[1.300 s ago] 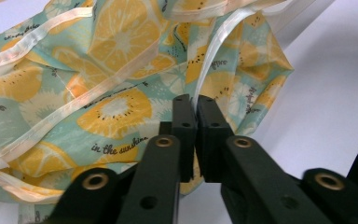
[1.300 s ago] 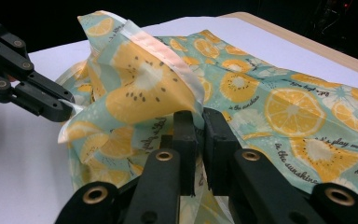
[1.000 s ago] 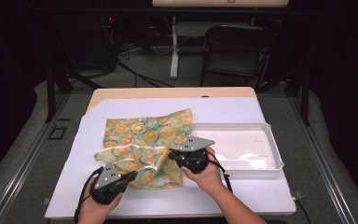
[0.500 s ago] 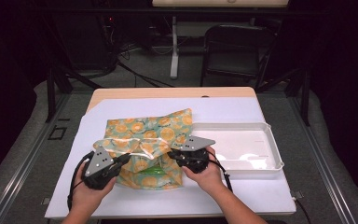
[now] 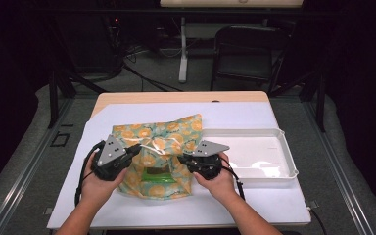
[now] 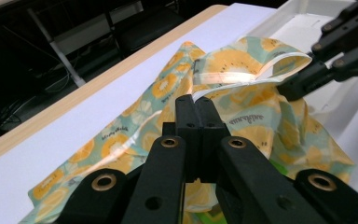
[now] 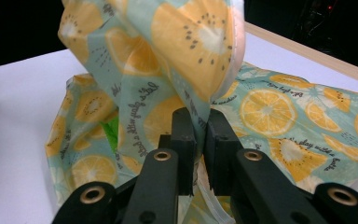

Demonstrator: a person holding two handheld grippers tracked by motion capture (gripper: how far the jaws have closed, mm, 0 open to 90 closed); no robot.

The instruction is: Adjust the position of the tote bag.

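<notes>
— White sheet (image 5: 254, 122) covers our wooden table (image 5: 176, 97); dark room, a chair (image 5: 247, 54) behind.
— We pinch the citrus-print bag (image 5: 169, 142) mid-sheet: left gripper (image 5: 136, 151) and right gripper (image 5: 182, 159) both clamp its rim, beside the white tray (image 5: 274, 169).

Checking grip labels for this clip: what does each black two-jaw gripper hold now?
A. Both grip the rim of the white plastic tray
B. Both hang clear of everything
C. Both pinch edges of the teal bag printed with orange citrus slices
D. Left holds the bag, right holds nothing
C: the left gripper and the right gripper each have their jaws closed on an edge of the teal citrus-print bag, pulling its mouth open beside the white plastic tray.
</notes>
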